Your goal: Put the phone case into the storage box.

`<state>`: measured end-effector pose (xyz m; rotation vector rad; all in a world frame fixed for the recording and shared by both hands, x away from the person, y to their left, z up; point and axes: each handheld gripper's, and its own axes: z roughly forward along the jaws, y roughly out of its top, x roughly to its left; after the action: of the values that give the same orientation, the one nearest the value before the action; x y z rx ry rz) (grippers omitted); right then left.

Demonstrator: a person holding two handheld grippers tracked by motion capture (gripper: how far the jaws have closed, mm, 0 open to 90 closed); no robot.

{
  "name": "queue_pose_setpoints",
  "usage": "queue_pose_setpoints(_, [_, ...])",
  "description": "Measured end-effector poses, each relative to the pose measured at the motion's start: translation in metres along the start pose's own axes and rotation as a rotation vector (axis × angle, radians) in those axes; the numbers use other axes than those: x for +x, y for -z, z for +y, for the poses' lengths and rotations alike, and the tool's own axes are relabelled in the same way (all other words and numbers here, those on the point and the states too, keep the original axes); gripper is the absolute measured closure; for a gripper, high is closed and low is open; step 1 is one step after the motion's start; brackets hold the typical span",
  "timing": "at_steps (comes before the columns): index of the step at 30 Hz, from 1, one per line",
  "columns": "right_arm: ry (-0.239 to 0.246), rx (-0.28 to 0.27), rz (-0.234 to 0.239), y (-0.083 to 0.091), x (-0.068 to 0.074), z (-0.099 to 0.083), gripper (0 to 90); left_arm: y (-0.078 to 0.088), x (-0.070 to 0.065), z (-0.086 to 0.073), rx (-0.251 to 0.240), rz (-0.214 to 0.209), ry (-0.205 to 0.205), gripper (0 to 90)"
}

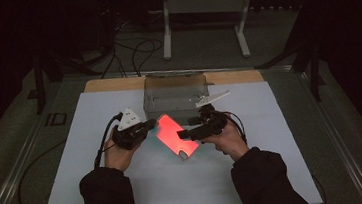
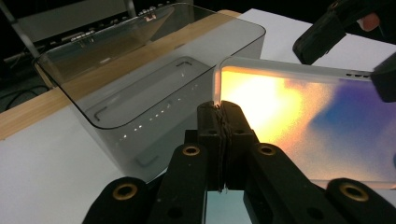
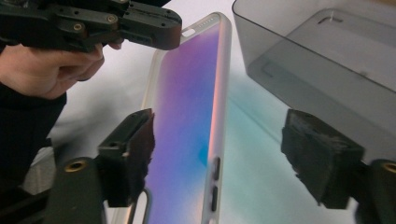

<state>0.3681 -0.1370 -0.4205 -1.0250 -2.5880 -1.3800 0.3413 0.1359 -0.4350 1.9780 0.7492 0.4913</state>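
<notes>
The tabletop (image 1: 97,190), covered with a white sheet, is carrying everything and is lying beneath both sets of fingers. A smoky clear plastic box (image 1: 174,93) is standing just beyond the fingers, at the far edge of the white sheet; in the left gripper view it is sitting to the left of the clenched fingers, and in the right gripper view it is rising to the right of the far finger.

The phone case (image 1: 176,134), translucent with a frosted rim and a colour-shifting back that is glowing red from above, is lying tilted between the two grippers.

The left gripper (image 2: 219,108) is pinching one corner edge of the phone case, its fingers clenched on the thin rim. The right gripper (image 3: 233,154) is sitting at the opposite end with its fingers released and standing apart, the case's long side edge with its button cut-outs running up between them; neither pad is pressing on it, though the left one is standing just beside the case's back.
</notes>
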Motion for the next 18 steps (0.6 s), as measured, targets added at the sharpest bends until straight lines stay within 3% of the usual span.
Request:
queue_pose_setpoints(12, [-0.061, 0.072, 0.063, -0.009, -0.003, 0.005, 69.0, -0.007, -0.003, -0.002, 0.016, -0.011, -0.008, 89.0])
queue_pose_setpoints(18, [-0.052, 0.102, 0.063, -0.009, 0.000, 0.004, 74.5, -0.011, -0.004, -0.003, 0.026, 0.001, -0.017, 89.0])
